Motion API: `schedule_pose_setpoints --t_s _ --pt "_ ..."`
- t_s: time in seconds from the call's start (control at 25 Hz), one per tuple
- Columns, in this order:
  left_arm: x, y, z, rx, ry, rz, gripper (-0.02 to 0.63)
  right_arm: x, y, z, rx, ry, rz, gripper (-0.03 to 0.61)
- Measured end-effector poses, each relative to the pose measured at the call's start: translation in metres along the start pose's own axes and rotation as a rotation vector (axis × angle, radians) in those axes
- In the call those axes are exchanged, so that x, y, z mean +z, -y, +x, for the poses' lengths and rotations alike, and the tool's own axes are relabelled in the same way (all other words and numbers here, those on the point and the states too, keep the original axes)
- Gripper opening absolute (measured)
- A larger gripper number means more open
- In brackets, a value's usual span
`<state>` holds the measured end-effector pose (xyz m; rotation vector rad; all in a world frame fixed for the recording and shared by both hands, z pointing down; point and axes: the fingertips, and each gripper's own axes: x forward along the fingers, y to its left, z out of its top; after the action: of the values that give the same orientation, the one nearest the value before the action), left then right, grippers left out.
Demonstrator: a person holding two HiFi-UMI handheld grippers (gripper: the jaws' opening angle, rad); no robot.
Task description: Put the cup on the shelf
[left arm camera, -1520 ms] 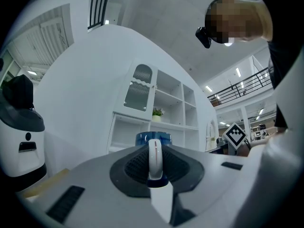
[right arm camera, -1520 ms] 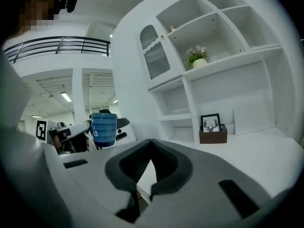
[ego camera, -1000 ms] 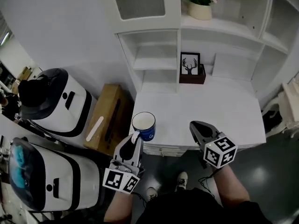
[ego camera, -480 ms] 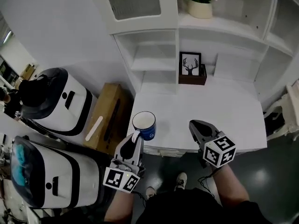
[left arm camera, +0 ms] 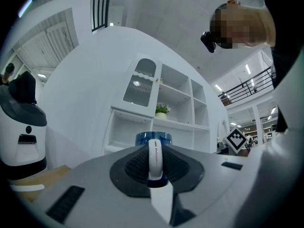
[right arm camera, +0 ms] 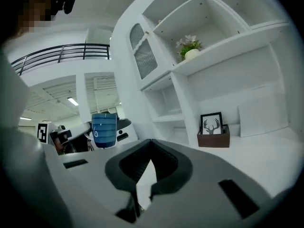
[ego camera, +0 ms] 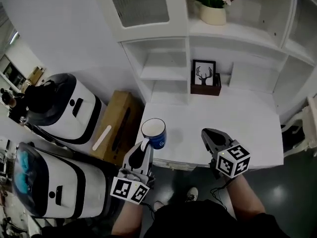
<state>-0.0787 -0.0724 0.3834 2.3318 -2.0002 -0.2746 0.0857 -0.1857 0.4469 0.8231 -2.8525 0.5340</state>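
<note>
- One step looks done: the left gripper [left arm camera: 155, 160] is clamped on the handle of the blue cup [ego camera: 153, 133].
- The cup is well short of the shelf [ego camera: 163, 74], below and in front; carrying and placing remain.
- The right gripper [ego camera: 208, 134], also before the shelf, is closed on nothing.

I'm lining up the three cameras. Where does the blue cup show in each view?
Head view: blue cup left of centre, at the white desk's front edge, its handle in the left hand-held gripper.
Left gripper view: centre, white handle between the jaws, blue rim above.
Right gripper view: left of centre.
Shared landmark: the potted plant on the upper shelf, in all three.
</note>
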Motion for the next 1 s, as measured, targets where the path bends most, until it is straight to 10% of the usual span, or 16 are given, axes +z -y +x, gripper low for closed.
schedule_pose_setpoints --t_s 1.0 --pt "0.008 0.004 0.038 0.045 0.035 -0.004 0.052 0.018 0.033 -0.008 0.011 0.019 0.002 0.003"
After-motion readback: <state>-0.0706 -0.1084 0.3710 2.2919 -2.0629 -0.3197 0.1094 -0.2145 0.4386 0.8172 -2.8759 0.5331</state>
